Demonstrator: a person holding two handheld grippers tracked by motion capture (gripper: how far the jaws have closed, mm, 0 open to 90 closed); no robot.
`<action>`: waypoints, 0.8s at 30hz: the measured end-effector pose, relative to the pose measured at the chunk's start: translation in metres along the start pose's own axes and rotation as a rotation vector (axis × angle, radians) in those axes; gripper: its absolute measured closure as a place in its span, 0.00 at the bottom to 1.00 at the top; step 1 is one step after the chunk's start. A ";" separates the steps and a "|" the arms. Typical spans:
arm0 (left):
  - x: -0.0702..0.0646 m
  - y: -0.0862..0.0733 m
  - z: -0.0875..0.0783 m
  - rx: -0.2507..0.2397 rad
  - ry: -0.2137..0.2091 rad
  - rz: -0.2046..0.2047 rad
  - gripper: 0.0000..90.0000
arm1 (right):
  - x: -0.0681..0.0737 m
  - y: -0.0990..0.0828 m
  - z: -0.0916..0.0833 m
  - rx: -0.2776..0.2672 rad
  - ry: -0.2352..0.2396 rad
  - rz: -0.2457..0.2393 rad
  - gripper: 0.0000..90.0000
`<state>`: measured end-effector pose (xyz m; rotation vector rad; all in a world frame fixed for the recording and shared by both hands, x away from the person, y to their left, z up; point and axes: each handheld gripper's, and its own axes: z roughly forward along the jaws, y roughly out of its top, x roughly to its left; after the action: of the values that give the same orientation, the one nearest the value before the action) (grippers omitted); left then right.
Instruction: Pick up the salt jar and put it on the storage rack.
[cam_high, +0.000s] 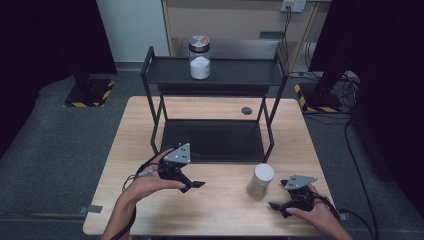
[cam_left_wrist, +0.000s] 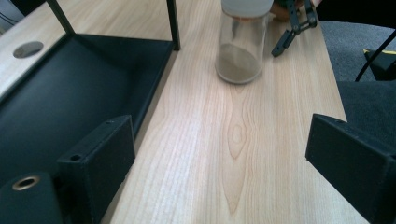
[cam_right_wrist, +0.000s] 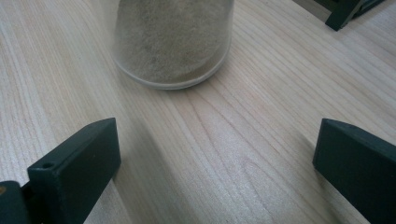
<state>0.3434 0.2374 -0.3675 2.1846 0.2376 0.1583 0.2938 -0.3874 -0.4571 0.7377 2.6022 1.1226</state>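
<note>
High view first: the right tool (cam_high: 278, 205) hangs low over the pale wooden bench (cam_high: 220, 210), jaws spread wide with nothing between them, and the clear glass jar of tan powder with a white lid (cam_high: 260, 181) stands just ahead of its tips, a touch to one side. In the right gripper view the jar (cam_right_wrist: 173, 42) sits straight ahead past the open jaws, near but not touching. The left tool (cam_high: 192, 185) is spread and empty too, the jar (cam_left_wrist: 242, 46) well ahead of it, the black metal two-tier rack (cam_left_wrist: 70, 93) alongside. The jar stands upright, long axis vertical, lid up. To grip well, I'd say slide in level, centre the glass wall between both pads below the lid, then close squarely so it doesn't tip.
</note>
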 end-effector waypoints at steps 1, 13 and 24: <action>0.000 -0.001 0.001 0.005 -0.001 -0.001 0.08 | 0.000 0.000 0.000 0.000 0.000 0.000 0.02; -0.005 -0.025 0.019 0.033 -0.009 -0.033 0.08 | 0.000 0.000 0.000 0.000 0.000 0.000 0.02; -0.010 -0.042 0.035 0.061 -0.024 -0.050 0.08 | 0.000 0.000 0.000 0.000 0.000 0.000 0.02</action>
<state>0.3364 0.2315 -0.4219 2.2374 0.2863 0.0982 0.2938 -0.3874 -0.4571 0.7378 2.6022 1.1225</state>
